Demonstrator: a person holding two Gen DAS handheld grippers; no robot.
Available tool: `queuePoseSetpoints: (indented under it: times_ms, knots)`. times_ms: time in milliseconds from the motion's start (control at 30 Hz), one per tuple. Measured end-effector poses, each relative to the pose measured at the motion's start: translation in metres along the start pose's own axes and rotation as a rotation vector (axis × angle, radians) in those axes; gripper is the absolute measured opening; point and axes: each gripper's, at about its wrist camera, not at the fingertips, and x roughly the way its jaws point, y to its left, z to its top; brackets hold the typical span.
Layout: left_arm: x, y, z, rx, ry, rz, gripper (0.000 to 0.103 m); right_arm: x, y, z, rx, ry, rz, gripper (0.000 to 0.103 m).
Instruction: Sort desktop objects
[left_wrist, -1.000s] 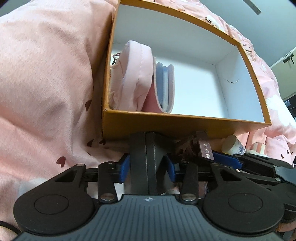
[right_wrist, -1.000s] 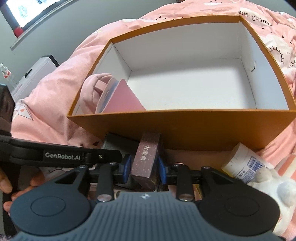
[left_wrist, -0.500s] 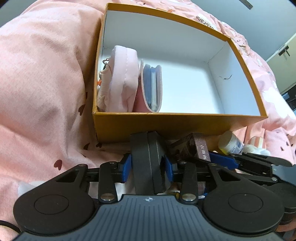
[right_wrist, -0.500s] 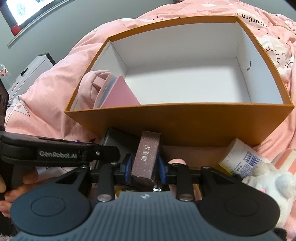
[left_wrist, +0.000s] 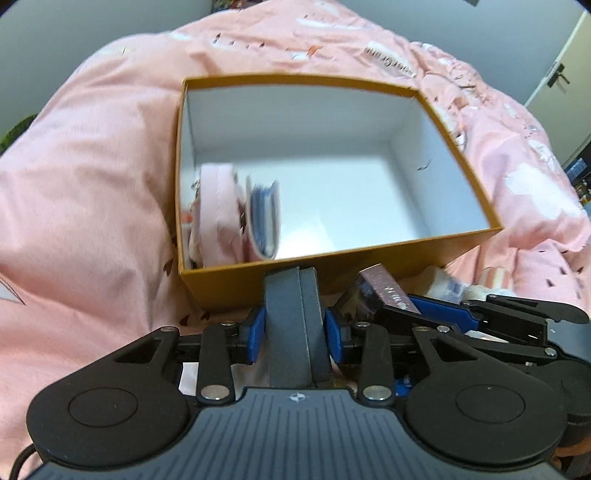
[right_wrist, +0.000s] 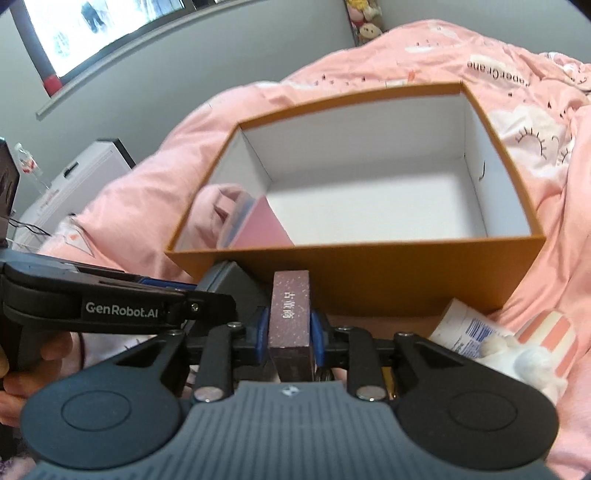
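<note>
An orange box (left_wrist: 229, 280) with a white inside sits on the pink duvet. At its left end lie a pink pouch (left_wrist: 218, 206) and a pink wallet (left_wrist: 264, 218) with blue cards. My left gripper (left_wrist: 295, 325) hangs just in front of the near wall. Its jaws are closing, and the blue pads press a dark grey flat case (left_wrist: 291, 295). Beside it, my right gripper (right_wrist: 290, 325) is also closing, pads pressed on a maroon speckled carton (right_wrist: 290, 306) with white characters. The orange box (right_wrist: 406, 273) lies ahead of it.
A white bottle (right_wrist: 461, 328) and a white plush toy (right_wrist: 524, 354) with pink stripes lie on the duvet (left_wrist: 92, 184) to the right of the carton. A hand (right_wrist: 22, 376) holds the left tool. A white cabinet (right_wrist: 74, 181) stands beyond the bed at left.
Both grippers have lifted with their items still gripped. The orange box now looks smaller and lower in both views, with more of its floor showing.
</note>
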Motion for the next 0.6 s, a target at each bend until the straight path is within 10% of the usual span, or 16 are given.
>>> queuePoseSetpoints:
  times_ms: [600]
  knots:
    - [-0.049,-0.011,0.038,-0.019,-0.182,-0.117,0.037,-0.051,-0.015,0.045,0.032,-0.183,0.048,0.024]
